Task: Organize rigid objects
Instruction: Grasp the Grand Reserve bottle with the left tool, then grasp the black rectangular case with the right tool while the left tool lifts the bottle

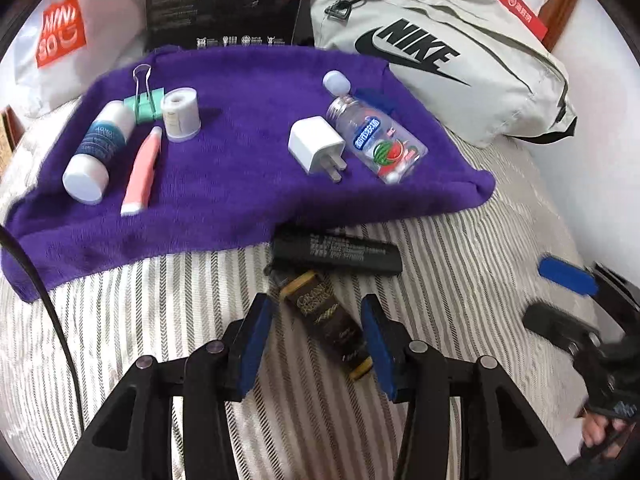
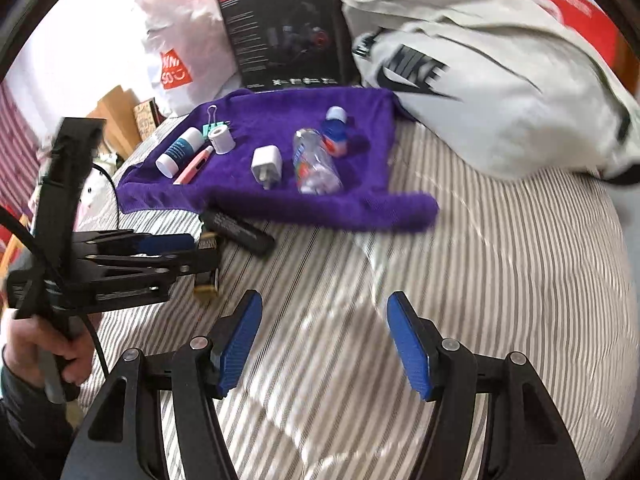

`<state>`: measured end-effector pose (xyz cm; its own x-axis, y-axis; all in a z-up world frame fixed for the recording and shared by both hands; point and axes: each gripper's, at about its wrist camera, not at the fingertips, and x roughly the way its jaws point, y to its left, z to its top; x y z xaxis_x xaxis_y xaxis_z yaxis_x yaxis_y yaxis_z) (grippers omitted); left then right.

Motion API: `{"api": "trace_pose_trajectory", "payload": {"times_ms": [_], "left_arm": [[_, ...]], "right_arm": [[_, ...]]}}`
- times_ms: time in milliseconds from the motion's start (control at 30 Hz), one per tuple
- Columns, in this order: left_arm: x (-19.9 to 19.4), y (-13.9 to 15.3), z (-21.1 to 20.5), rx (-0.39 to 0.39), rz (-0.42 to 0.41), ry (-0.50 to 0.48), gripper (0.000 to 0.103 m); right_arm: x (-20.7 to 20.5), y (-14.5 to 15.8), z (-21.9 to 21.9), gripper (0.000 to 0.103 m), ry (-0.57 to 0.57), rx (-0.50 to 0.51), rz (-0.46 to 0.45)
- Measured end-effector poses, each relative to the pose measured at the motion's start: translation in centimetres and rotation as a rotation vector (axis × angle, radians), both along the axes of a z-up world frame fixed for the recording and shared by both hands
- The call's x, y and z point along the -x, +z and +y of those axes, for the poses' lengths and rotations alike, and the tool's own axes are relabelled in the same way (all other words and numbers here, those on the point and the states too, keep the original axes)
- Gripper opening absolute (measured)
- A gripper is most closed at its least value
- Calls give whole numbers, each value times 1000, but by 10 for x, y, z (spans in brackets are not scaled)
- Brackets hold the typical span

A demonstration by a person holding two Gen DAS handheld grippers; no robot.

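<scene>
Striped grey-and-white bedding (image 1: 460,280) covers the surface under both tools. Nearest the left wrist camera, the left gripper (image 1: 316,344) has its blue-padded jaws apart, one on each side of a dark tube with gold lettering (image 1: 328,320) that lies on the stripes; the pads look close to the tube, but blur makes it hard to say whether they touch it. Just beyond the tube lies a black bar-shaped object (image 1: 336,254), close against the front edge of the purple towel (image 1: 240,184).

The right gripper (image 2: 324,344) is also spread wide, with only bare bedding between its pads. A hand (image 2: 36,352) grips the handle of the left tool at the left edge of the right wrist view.

On the towel, the left group holds a white bottle (image 1: 98,148) lying on its side, a pink pen-like item (image 1: 142,172) just beside it, a green binder clip (image 1: 142,100) and a white tape roll (image 1: 182,114) standing upright. To the right lie a white charger plug (image 1: 316,148) and a clear candy bottle (image 1: 376,144) on its side, with a small white-capped bottle (image 2: 336,130) behind them.

Farther back sit a grey Nike bag (image 1: 440,56), a black box (image 1: 224,0) and a white shopping bag (image 1: 64,32).
</scene>
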<state>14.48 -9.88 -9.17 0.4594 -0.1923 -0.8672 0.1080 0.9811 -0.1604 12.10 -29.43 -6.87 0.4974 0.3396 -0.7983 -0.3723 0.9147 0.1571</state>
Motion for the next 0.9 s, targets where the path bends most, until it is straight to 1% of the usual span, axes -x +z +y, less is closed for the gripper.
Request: {"api": "trace_pose_trajectory", "payload": {"times_ms": [33, 100, 133, 233, 333, 400, 433, 467, 533, 600, 733, 800, 867, 900], "left_arm": [[-1, 0, -5, -36, 1, -4, 45], [2, 0, -8, -82, -7, -15, 45], [5, 0, -7, -111, -16, -27, 47], [15, 0, 4, -190, -21, -11, 47], [20, 2, 16, -172, -28, -2, 47], [20, 0, 14, -181, -34, -8, 47], [19, 0, 10, -190, -40, -21, 44], [17, -1, 5, -190, -46, -37, 43], [16, -1, 1, -180, -59, -60, 32], [14, -2, -2, -183, -69, -79, 24], [15, -2, 7, -155, -70, -88, 23], [19, -1, 17, -174, -70, -66, 23], [23, -2, 31, -200, -70, -34, 23], [24, -3, 39, -200, -64, -22, 23]], "right_arm": [[3, -2, -3, 64, -8, -8, 6], [5, -5, -6, 64, -22, -15, 17], [7, -6, -8, 64, -27, -20, 18], [11, -6, -10, 64, -28, -40, 16], [13, -5, -6, 64, -14, -54, 7], [13, -6, -2, 64, 0, -54, 8], [11, -7, -1, 64, 6, -51, 10], [11, -8, 1, 64, 13, -46, 10], [12, -9, 5, 64, 26, -36, 9], [10, -12, 8, 64, 33, -29, 16], [5, -15, 17, 64, 72, -21, 17], [-1, -16, 25, 64, 111, -17, 17], [-11, -18, 39, 64, 165, 15, 7], [-16, -19, 47, 64, 191, 29, -2]]}}
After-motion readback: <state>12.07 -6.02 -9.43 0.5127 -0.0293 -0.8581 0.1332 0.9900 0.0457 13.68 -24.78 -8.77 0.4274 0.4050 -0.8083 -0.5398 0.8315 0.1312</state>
